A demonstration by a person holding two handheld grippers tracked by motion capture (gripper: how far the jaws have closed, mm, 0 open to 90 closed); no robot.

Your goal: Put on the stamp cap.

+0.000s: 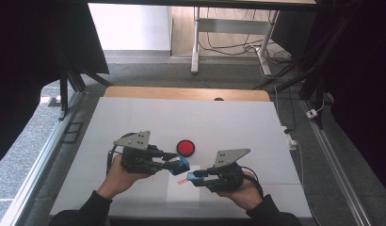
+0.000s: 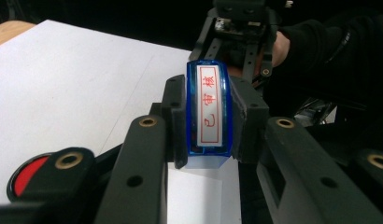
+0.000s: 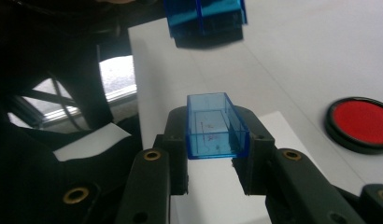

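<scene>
The left gripper (image 1: 178,163) clamps the blue stamp (image 1: 182,163), red characters on its face (image 2: 211,106), above the paper (image 1: 183,192). The red ink pad (image 1: 186,147) lies just at the stamp's twelve o'clock. At the stamp's five o'clock, close by, the right gripper (image 1: 193,177) clamps the empty blue cap (image 3: 215,126).

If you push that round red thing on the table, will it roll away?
Probably not. The red ink pad lies flat on the white table, so it would likely slide rather than roll. It looks low and wide in the right gripper view, so tipping seems unlikely. Its black rim looks stiff.
</scene>
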